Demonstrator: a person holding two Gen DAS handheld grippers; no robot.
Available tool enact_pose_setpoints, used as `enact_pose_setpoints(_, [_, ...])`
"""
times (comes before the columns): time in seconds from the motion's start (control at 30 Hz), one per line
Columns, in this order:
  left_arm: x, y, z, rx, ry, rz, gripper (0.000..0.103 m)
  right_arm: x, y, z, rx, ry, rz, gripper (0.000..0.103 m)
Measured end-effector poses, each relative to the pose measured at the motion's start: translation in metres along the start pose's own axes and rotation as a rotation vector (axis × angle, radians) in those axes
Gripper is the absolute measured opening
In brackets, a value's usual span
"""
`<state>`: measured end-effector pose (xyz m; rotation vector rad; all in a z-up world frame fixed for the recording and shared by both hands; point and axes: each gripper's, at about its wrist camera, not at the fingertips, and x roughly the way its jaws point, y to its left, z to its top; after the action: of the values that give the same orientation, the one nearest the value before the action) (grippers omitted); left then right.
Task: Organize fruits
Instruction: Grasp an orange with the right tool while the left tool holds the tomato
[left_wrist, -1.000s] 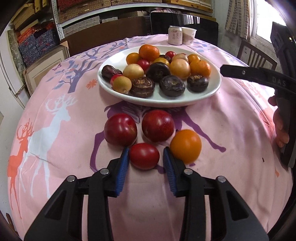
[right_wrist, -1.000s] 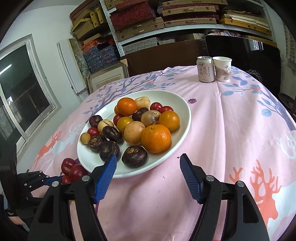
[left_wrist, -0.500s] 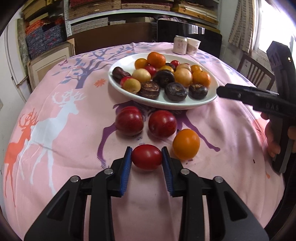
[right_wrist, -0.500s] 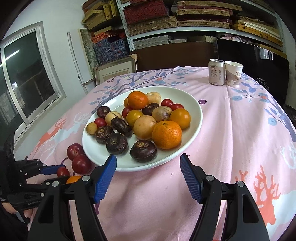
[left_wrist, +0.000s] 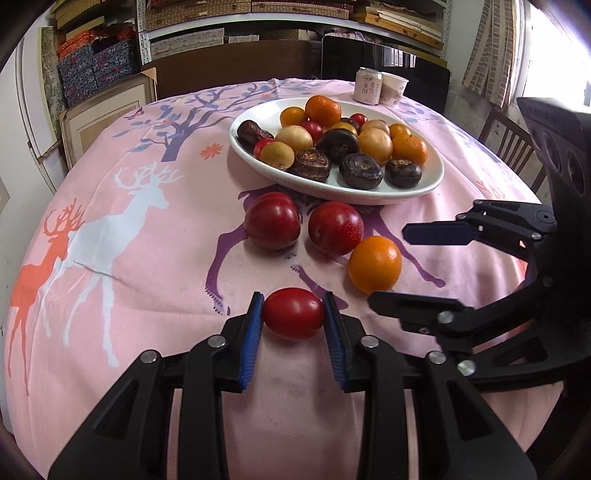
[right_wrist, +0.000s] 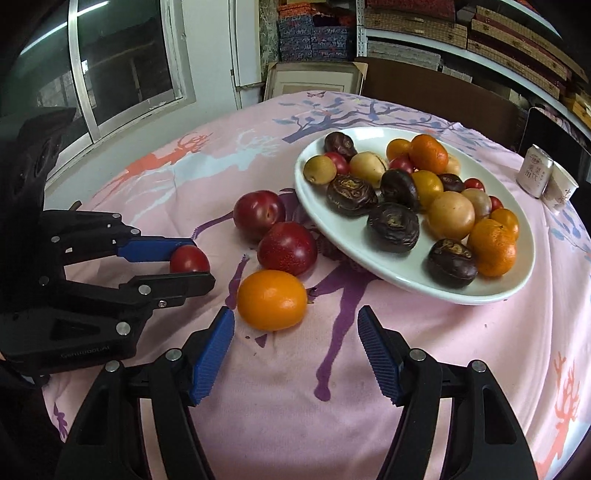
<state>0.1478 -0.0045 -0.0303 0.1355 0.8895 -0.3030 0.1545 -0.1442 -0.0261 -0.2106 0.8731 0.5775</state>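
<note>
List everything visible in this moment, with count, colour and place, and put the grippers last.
small tomato: one, red, off the plate, clamped between the left gripper's pads
plums: two, dark red, on the cloth beside the plate's near rim
loose orange: one, orange, on the cloth just ahead of the right gripper
plate: one, white, oval, on the table, heaped with orange, yellow, red and dark brown fruit
can: one, pale, far edge of the table
paper cup: one, white, touching the can
tablecloth: one, pink with deer and tree prints
left gripper: black, blue pads, shut on the tomato
right gripper: black, blue pads, open, nothing between them
</note>
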Motion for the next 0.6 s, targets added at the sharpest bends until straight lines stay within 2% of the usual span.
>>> enact_pose_setpoints(0.07, [0.002, 0.004, -0.001, -0.016, 0.011, 0.020, 0.031, 0.006, 0.008, 0.003, -0.015, 0.016, -0.010, 0.060])
enact_pose_setpoints(0.13, [0.003, 0.010, -0.001, -0.043, 0.017, 0.000, 0.031, 0.011, 0.014, 0.006, -0.025, 0.022, -0.015, 0.052])
enact_pose_setpoints(0.17, [0.002, 0.010, -0.002, -0.039, 0.014, 0.007, 0.031, 0.013, 0.015, 0.007, -0.028, 0.026, -0.034, 0.045])
enact_pose_setpoints(0.6, [0.002, 0.007, -0.004, -0.024, 0.018, 0.017, 0.031, 0.007, 0.002, 0.002, 0.052, 0.023, 0.019, 0.044])
